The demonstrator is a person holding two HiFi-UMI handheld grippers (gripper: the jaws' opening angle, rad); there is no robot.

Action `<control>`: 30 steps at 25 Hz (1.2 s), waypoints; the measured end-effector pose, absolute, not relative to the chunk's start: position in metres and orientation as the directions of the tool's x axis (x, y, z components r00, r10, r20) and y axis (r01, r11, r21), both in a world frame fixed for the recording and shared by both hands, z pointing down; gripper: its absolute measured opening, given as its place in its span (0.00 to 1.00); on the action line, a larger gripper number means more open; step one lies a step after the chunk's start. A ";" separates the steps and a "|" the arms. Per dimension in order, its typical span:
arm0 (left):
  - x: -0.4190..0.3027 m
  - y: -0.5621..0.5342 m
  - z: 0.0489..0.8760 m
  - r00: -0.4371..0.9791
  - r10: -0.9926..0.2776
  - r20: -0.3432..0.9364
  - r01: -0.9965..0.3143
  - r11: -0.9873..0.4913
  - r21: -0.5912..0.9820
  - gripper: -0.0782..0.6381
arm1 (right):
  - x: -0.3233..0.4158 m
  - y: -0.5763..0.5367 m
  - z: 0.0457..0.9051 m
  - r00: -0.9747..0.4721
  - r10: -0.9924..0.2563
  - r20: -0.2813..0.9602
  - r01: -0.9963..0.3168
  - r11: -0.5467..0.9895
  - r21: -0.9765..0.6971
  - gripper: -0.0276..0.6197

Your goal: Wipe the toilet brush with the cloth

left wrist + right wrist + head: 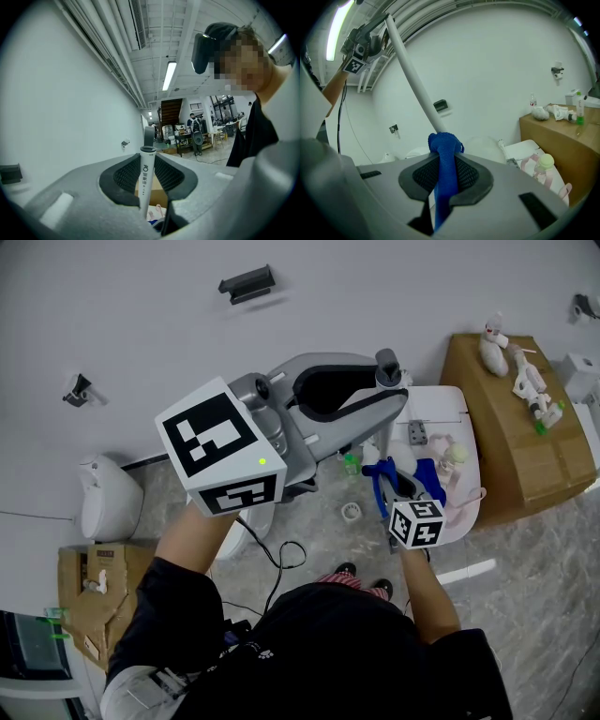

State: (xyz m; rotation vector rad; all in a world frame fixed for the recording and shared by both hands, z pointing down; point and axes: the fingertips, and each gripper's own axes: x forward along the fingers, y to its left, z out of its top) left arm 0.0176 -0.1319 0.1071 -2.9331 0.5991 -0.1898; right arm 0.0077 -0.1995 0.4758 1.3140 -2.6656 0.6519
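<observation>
White slim plastic toilet brush (414,80) is in mid-air before the white wall (497,70). Its long axis slants, grey loop (149,136) end up in my left gripper (147,177), shaft running down to the right. Left jaws are clamped on the handle. My right gripper (446,176) is closed on the blue knit cloth (443,146), which is bunched against the shaft.

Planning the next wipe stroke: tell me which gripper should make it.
Right. The right gripper holds the blue cloth where it meets the white brush handle; the left gripper only clamps that handle near its top.
</observation>
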 end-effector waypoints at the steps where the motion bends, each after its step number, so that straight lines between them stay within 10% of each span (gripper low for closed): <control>1: 0.018 -0.131 0.106 0.914 -0.396 0.093 -0.378 -0.911 -0.164 0.24 | 0.008 -0.200 0.476 -0.622 -0.734 0.272 -0.777 0.535 -0.332 0.14; 30: 0.013 -0.144 0.120 0.900 -0.428 0.088 -0.412 -0.898 -0.155 0.24 | 0.019 -0.181 0.464 -0.668 -0.708 0.227 -0.731 0.569 -0.377 0.14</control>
